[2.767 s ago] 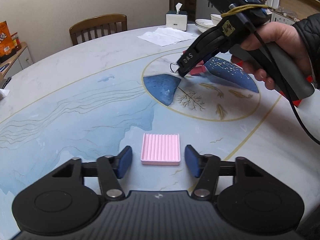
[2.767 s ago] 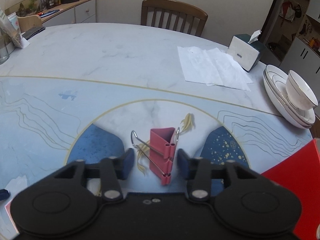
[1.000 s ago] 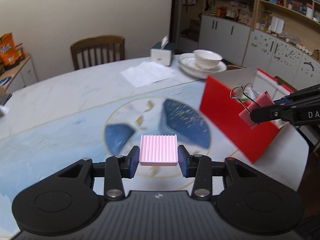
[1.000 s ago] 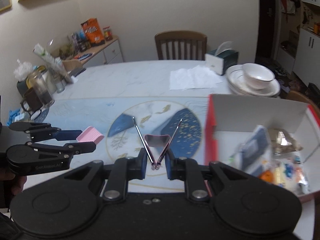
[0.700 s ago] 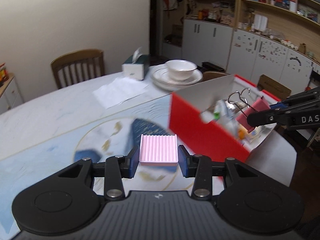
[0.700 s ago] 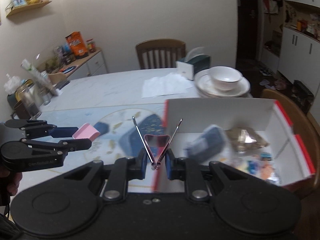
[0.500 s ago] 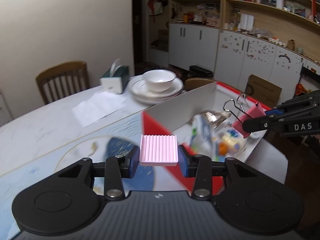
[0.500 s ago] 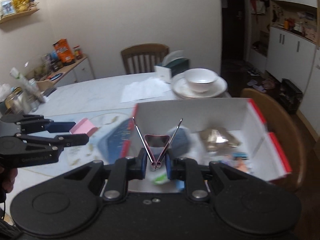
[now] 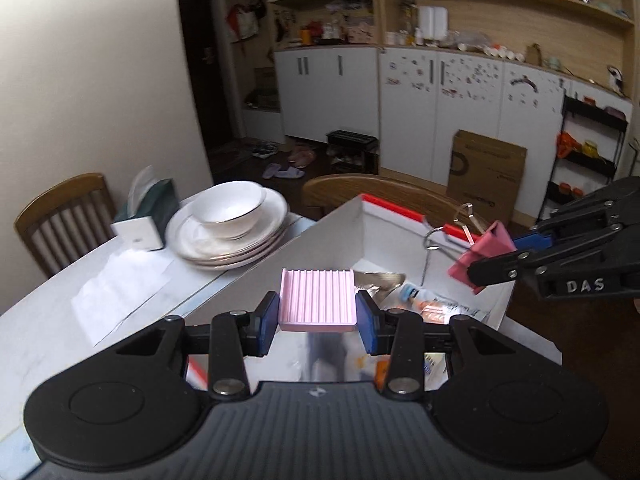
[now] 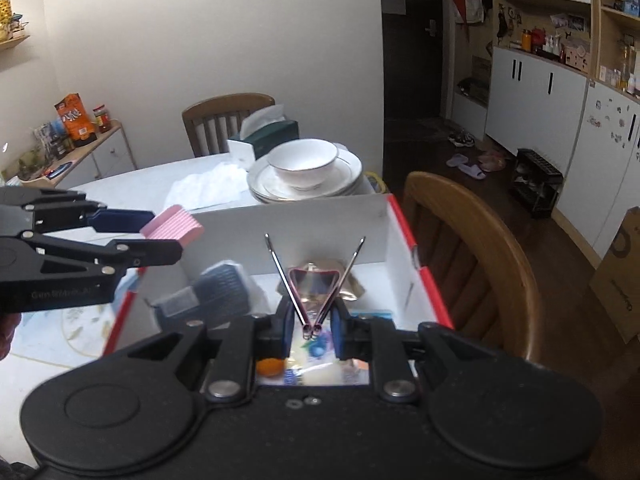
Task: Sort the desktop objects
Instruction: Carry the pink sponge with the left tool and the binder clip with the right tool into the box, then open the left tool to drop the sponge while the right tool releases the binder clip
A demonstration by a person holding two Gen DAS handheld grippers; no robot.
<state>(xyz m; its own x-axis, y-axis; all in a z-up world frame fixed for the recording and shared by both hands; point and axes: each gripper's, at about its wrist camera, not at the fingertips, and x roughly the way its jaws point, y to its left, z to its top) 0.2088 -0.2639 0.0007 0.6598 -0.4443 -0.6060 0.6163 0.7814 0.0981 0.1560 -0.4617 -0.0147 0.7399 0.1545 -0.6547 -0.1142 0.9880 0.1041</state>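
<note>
My left gripper [image 9: 317, 317] is shut on a pink ribbed pad [image 9: 317, 300] and holds it in the air over the near wall of a red box with a white inside [image 9: 394, 236]. My right gripper [image 10: 308, 330] is shut on a pink binder clip [image 10: 313, 280] and holds it above the same box [image 10: 320, 220]. The clip [image 9: 482, 256] also shows at the right of the left wrist view. The pad [image 10: 172, 228] shows at the left of the right wrist view. Several small items lie in the box.
A white bowl on stacked plates [image 9: 228, 224] and a tissue box [image 9: 146, 218] stand on the table beyond the box. White paper [image 9: 120, 284] lies to the left. A wooden chair [image 10: 472, 248] stands right of the box.
Both grippers closed on their objects, lifted them off the table and carried them to the right. They now hang over the red box.
</note>
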